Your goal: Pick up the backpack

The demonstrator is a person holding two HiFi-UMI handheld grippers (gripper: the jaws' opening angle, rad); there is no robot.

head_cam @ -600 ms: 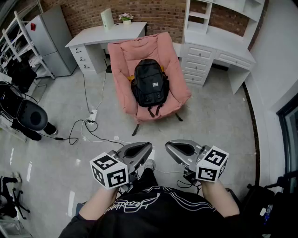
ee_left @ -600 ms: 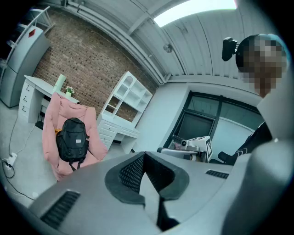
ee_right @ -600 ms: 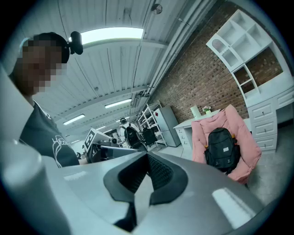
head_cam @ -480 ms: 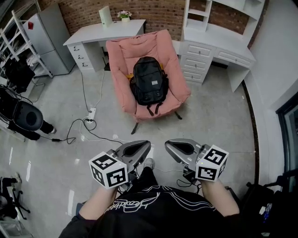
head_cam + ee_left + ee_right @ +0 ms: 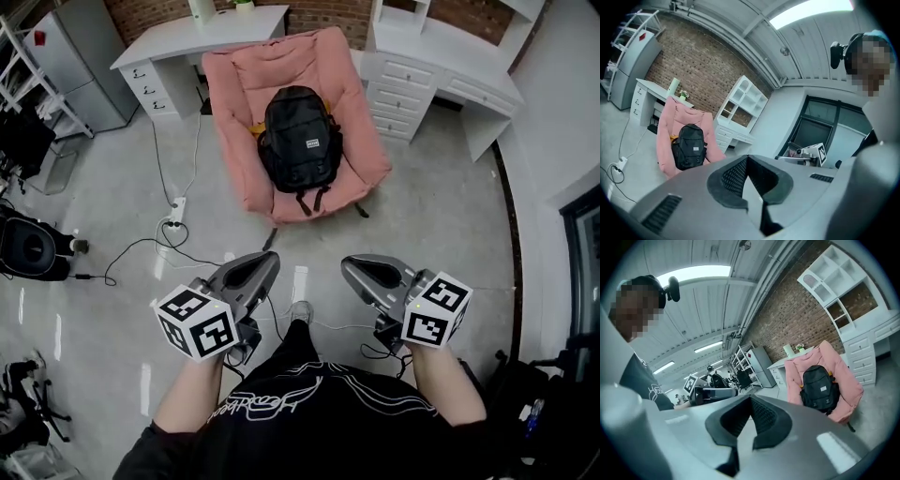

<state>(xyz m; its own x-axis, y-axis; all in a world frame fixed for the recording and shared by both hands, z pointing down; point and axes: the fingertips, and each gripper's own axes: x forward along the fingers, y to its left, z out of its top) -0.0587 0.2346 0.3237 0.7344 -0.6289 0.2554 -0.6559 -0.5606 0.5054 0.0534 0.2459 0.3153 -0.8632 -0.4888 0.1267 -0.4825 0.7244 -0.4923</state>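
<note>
I record the left tool (image 5: 265, 264) at lower left of centre in the head view, jaws together and holding nothing. The backpack (image 5: 298, 139) sits upright on the pink chair (image 5: 234, 122) at upper centre, well apart from both tools. The right tool (image 5: 356, 269), lower right of centre, likewise has its jaws together and empty.

Print on the backpack (image 5: 298, 141) is unreadably small
</note>
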